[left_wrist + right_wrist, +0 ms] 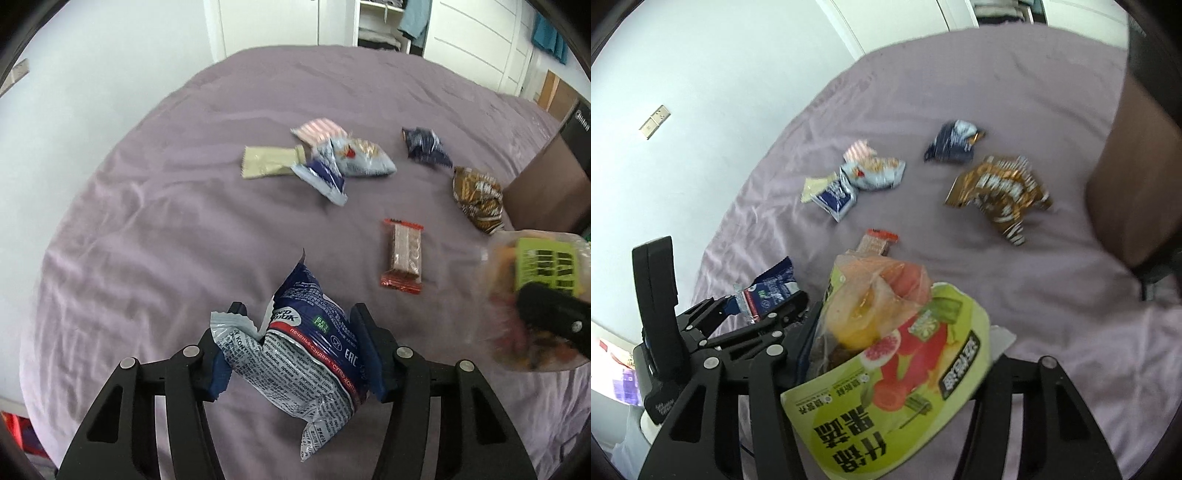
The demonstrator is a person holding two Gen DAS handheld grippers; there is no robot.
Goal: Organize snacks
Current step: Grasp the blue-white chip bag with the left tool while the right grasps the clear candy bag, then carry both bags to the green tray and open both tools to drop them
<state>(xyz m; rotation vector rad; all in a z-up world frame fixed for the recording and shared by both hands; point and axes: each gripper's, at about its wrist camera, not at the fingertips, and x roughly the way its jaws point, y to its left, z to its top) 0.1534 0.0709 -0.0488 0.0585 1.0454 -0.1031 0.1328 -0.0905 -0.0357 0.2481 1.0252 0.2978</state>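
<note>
My left gripper [295, 354] clamps the cookie packet [306, 354], long axis pointing away; right gripper [894, 354] clamps the green fruit bag [886, 387] beside it.

- The right gripper [886, 354] clamps a green plastic bag of dried fruit crisps [886, 373].
- To its left, the left gripper [768, 306] grips a blue-and-white foil biscuit packet [768, 291].
- Ahead on the lilac bedsheet [960, 92] lies a crumpled gold-brown wrapper [997, 192].

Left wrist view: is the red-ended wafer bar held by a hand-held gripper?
No, the wafer bar lies loose on the purple bedsheet, apart from both hand-held grippers.
</note>
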